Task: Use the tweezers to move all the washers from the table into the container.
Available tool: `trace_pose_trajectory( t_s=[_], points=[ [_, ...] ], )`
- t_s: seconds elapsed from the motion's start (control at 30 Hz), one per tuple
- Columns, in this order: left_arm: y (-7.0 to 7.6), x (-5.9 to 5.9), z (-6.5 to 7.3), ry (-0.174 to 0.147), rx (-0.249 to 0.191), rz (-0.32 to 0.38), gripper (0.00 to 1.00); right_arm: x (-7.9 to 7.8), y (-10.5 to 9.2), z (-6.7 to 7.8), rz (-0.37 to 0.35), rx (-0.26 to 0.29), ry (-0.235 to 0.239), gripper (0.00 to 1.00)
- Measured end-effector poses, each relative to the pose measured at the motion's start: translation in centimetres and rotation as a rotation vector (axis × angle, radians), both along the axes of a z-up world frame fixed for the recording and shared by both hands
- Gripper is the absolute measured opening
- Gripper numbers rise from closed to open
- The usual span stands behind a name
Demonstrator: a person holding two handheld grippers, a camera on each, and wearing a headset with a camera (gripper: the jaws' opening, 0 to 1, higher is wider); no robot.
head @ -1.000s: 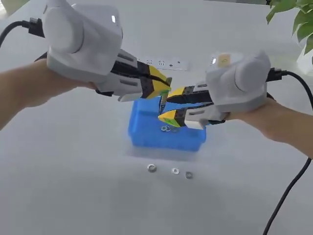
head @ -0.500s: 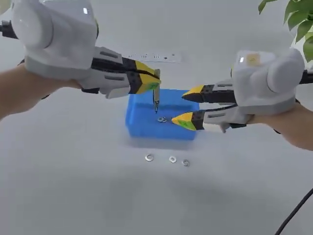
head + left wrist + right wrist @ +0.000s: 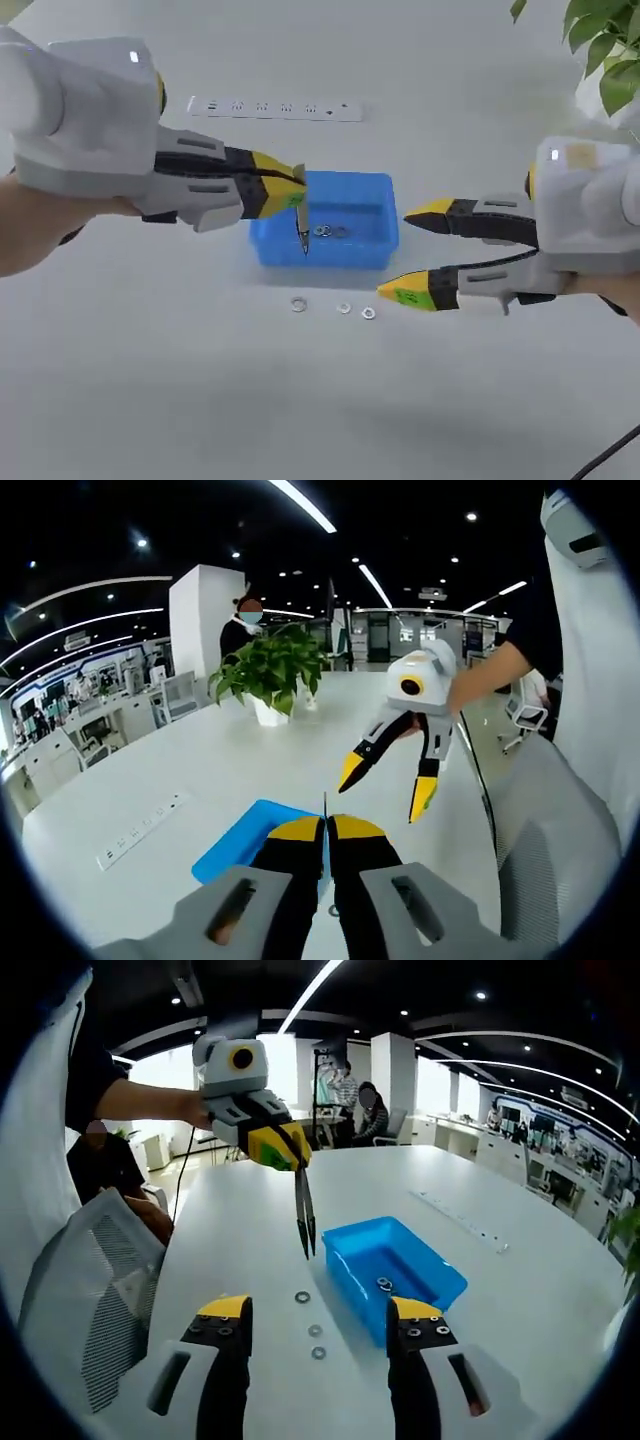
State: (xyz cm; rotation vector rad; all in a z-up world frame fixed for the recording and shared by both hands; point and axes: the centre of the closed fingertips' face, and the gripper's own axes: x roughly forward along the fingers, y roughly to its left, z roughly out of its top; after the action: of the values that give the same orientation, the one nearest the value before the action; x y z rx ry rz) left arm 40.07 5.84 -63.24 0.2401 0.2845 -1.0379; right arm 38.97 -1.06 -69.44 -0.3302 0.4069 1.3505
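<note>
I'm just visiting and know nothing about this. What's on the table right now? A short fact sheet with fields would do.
Container: blue, a few washers inside
Loose washers: three, in a row in front of the container
Left gripper: shut on tweezers, tips pointing down by the container
Right gripper: open, holding nothing
Behind: white power strip

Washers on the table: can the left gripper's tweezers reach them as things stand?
Probably yes. The left gripper holds the tweezers tips-down near the container; the three washers lie uncovered on the table just in front of it, and the open right gripper is off to one side.
</note>
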Motion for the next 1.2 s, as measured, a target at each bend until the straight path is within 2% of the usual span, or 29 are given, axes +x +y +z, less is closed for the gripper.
trace_pose_trajectory(
  t_s=[0.23,0.4,0.47,0.6,0.8,1.03,1.2],
  points=[
    [0.1,-1.0,-0.8,0.023,-0.012,0.018,0.06,-1.2,-0.5,-0.5,0.005,-0.011,0.007,0.64],
    [0.4,-1.2,-2.0,0.033,0.006,0.022,0.06,-2.0,-0.7,-0.7,0.005,0.006,0.016,0.73],
    [0.3,-1.2,-2.6,0.055,-0.001,0.022,0.06,-2.1,-0.8,-0.9,-0.005,0.014,0.022,0.77],
    [0.1,-1.4,-3.8,0.06,0.023,0.005,0.06,-2.1,-1.2,-2.1,-0.031,-0.008,0.051,0.86],
    [0.0,-1.4,-5.1,0.066,0.032,-0.007,0.06,-2.4,-1.4,-2.9,-0.024,-0.016,0.075,0.87],
    [-0.4,-1.3,-5.5,0.079,0.007,-0.01,0.06,-2.7,-1.3,-3.8,-0.02,-0.022,0.104,0.86],
    [-0.6,-1.2,-6.0,0.08,0.007,-0.012,0.06,-2.9,-1.1,-4.1,-0.019,-0.02,0.119,0.86]
  ],
)
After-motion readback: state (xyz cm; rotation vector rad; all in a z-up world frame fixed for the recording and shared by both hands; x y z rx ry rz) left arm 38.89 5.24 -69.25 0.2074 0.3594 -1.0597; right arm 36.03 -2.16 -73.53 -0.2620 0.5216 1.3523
